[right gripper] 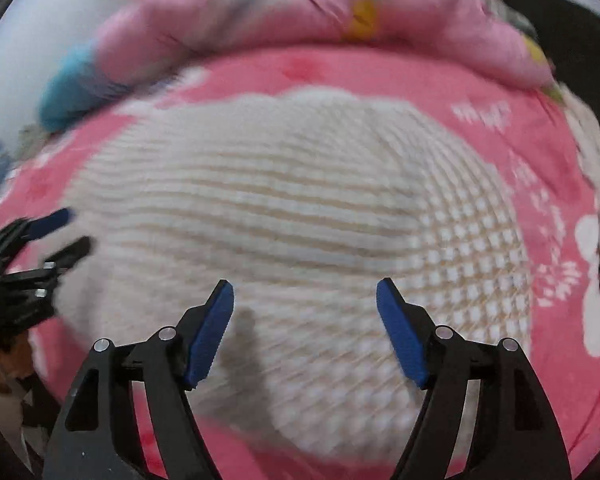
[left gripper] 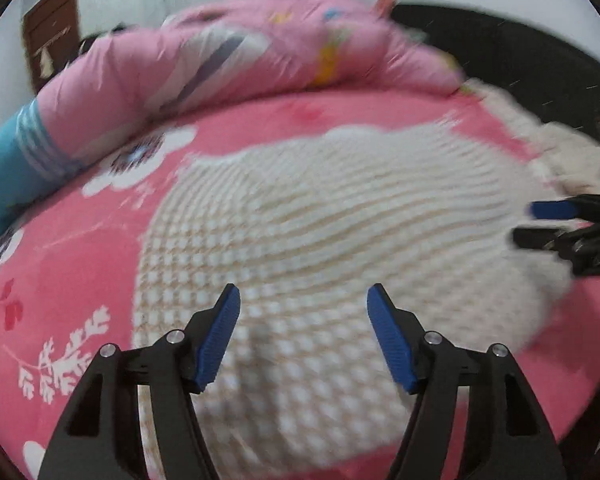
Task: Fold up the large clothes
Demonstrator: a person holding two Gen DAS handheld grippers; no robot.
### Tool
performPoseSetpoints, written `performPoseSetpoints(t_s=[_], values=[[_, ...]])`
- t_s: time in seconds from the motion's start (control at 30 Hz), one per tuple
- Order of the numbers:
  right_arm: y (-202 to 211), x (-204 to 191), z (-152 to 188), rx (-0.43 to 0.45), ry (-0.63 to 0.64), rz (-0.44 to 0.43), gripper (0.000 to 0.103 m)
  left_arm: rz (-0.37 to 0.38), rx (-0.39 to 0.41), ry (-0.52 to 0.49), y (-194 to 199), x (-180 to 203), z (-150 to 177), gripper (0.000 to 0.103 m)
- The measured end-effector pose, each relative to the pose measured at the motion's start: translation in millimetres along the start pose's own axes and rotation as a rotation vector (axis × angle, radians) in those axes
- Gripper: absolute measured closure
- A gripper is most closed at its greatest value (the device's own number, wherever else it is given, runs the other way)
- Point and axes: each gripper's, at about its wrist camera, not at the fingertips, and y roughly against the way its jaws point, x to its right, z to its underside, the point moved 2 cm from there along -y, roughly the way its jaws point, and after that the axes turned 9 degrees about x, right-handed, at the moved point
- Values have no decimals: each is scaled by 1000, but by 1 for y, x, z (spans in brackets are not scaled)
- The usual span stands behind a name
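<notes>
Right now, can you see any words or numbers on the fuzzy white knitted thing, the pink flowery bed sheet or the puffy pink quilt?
No readable text in either view.
Cream-white knitted garment: only a woven check pattern, no label showing.
Pink flowered bed sheet: white flowers and leaves, no letters.
Rolled pink quilt: coloured patches, too blurred to tell if any is writing.
Brown door: a pale mark, too small and blurred to read.

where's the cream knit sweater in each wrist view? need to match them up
Left wrist: cream knit sweater fills centre and lower middle, under the open left tool.
Right wrist: sweater fills centre, slightly left, under the open right tool.
Shared landmark: rolled pink quilt along the top.
</notes>
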Motion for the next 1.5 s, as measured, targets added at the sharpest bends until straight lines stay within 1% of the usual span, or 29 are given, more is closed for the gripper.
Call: performPoseSetpoints(t_s=[0.03,0.07,0.1,0.13,0.17,0.2,0.27,0.3,0.33,0.4,0.43,0.47,0.5,0.53,0.57,0.63,0.67,0.73,0.9,0.93,0.97,1.0,1.03,1.1,1.13,1.2,1.3,1.4,1.5], values=[[-1,-9,6,-5,13,-8,33,12,-5,-7,1,5,4,38],[-9,-22,18,-27,37,-18,33,12,-37,-18,-5,12,12,38],[-20,-29,30,-48,54,0,33,-17,-86,-31,-17,16,22,38],[-33,-34,43,-42,84,40,31,-38,-120,-37,-30,18,32,38],[-35,-32,47,-31,87,42,29,-58,-117,-54,-38,21,41,38],[-34,-30,47,-24,63,27,29,-75,-91,-79,-37,26,43,38],[-13,-20,42,-25,3,8,29,-78,-73,-87,-26,30,38,38],[1,-16,42,-5,9,27,29,-59,-75,-62,-18,26,35,38],[20,-10,44,35,20,57,29,-30,-52,-16,-3,17,31,38],[45,10,53,83,-3,96,29,-36,-8,49,17,-6,32,38],[54,31,62,89,-57,131,29,-47,-14,71,17,-15,35,37],[56,46,69,78,-103,149,29,-63,-47,109,10,-31,42,37],[49,68,81,49,-171,146,29,-46,-86,157,-2,-44,51,37],[36,86,94,10,-239,91,29,-13,-91,194,-8,-51,57,37],[31,92,102,-1,-268,64,29,-1,-73,212,-8,-54,58,37],[45,88,104,20,-249,80,30,-9,-57,224,-2,-53,55,37],[55,81,102,24,-239,78,29,4,-52,241,4,-50,52,37],[73,70,102,57,-248,28,27,58,-35,271,19,-44,53,37],[128,49,113,173,-241,10,18,69,47,265,76,-23,55,21],[139,44,117,197,-235,11,13,62,67,251,90,-15,55,15],[139,35,108,215,-228,17,8,53,86,237,102,-8,55,7],[148,30,107,240,-218,27,8,36,108,226,113,-1,53,5],[154,23,103,256,-213,43,8,15,127,218,124,7,53,5],[150,7,93,264,-225,90,8,-26,148,204,137,14,52,5],[145,2,90,273,-232,104,8,-35,153,199,141,18,51,5],[159,-5,89,315,-234,148,8,-46,157,197,149,26,47,5],[172,-16,85,362,-190,176,8,-89,155,176,155,31,46,5],[180,-26,86,387,-139,260,8,-138,151,158,160,35,45,5],[178,-29,88,401,-137,265,8,-164,146,154,160,40,44,5]])
